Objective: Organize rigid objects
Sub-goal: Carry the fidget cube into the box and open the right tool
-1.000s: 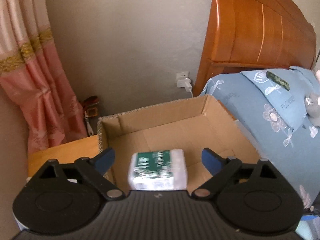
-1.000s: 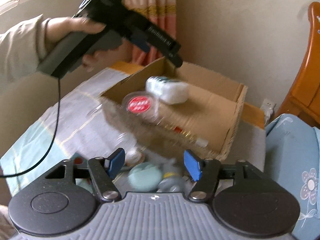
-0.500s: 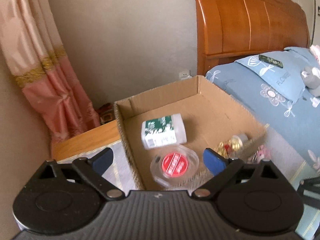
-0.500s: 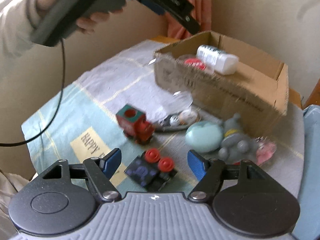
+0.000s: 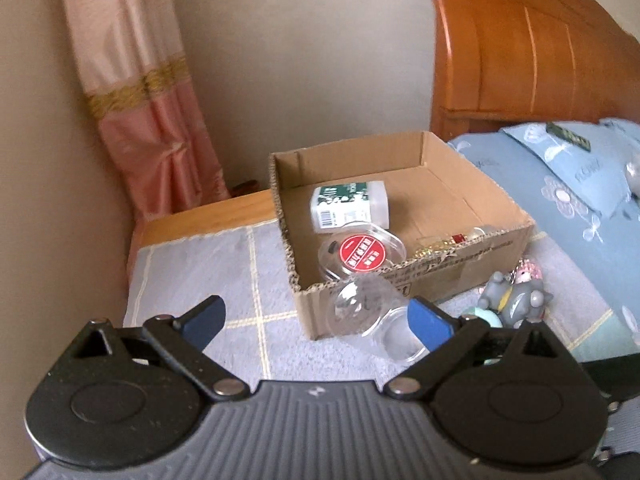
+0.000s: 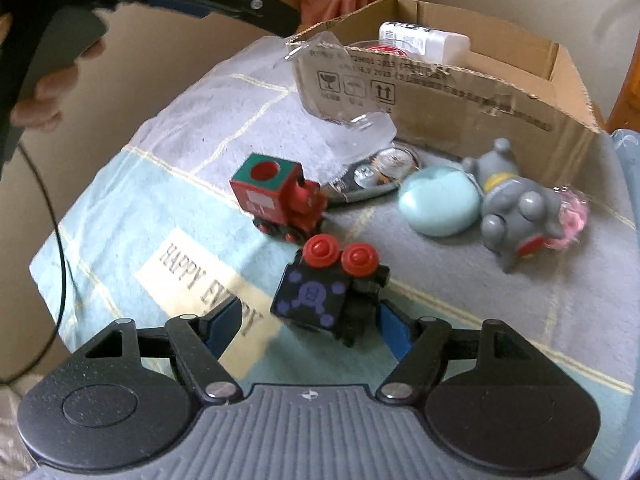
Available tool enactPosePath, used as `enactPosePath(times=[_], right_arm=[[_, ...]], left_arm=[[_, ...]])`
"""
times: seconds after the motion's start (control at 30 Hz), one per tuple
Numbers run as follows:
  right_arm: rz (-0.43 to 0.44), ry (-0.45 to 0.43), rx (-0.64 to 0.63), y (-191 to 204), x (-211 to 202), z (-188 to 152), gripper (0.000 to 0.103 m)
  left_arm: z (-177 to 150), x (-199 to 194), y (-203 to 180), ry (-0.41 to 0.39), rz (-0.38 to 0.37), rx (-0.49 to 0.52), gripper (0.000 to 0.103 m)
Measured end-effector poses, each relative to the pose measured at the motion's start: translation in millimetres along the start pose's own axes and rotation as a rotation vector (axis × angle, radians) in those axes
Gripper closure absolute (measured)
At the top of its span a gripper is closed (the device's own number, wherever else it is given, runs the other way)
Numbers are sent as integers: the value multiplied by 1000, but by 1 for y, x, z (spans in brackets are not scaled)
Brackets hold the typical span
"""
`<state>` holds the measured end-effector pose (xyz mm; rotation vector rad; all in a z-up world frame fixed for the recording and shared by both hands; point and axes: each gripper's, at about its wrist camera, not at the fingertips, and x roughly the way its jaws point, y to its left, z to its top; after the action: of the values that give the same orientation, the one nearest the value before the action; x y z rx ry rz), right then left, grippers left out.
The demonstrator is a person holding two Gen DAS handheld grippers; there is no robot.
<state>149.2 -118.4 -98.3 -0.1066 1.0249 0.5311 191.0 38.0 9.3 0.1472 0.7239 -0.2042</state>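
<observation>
1. My left fingers (image 5: 316, 318) stood wide with nothing between them, having just opened further, above the bare grey checked cloth (image 5: 208, 264) in front of the open brown cardboard box (image 5: 404, 204).
2. My right fingers (image 6: 310, 322) had just been widening too; the black toy block with two red knobs (image 6: 328, 288) sat between them, the right pad just beside it, though I could not tell whether it touched.
3. Inside the box lay a white bottle with a green label (image 5: 350, 205) and a clear round tub with a red label (image 5: 362, 252); small gold things behind the front wall were half hidden.
4. A clear plastic clamshell (image 6: 348, 128) leaned open against the box front, blurred.
5. Near it on the tabletop lay a red wooden toy train (image 6: 280, 196), a pale blue oval case (image 6: 438, 202) and a grey elephant figure (image 6: 516, 204), close together.
</observation>
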Motion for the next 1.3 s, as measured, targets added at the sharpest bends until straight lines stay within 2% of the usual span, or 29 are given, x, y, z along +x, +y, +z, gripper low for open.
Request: enactPosePath(times=[0.17,0.23,0.3,0.5,0.67,0.9,1.07,1.23,1.27,1.3], right_arm=[[-51,-22,-39,10,3,6,26],[-82,-26,-51,12,4,6,31],[-120,-28,-75,15,3,6,46],[-124,-31,-42,5,-3,11,47],[-143,-110,-35,-7,-36,29,47],[-254,-235,-73,-31,-73,80,47],[-311,-251,-39,-63,-65,122,47],[-349,-250,-4,-85,-46,147,47],[-339,-253,5,-89,-44,150,43],[-334,-263,19,-92,-43,151,30]], left_arm=[[-9,-6,9,-11,34,-47,6],[-12,-5,10,-4,51,-50,6],[-13,-5,13,3,46,-62,6],[-15,-5,13,1,37,-72,6],[-18,-6,15,-16,63,-93,6],[-20,-5,12,-9,46,-83,6],[-22,-3,8,3,35,-79,6],[-24,-1,5,16,32,-70,6],[-25,-1,4,18,32,-71,6],[-25,-1,4,21,34,-72,6]])
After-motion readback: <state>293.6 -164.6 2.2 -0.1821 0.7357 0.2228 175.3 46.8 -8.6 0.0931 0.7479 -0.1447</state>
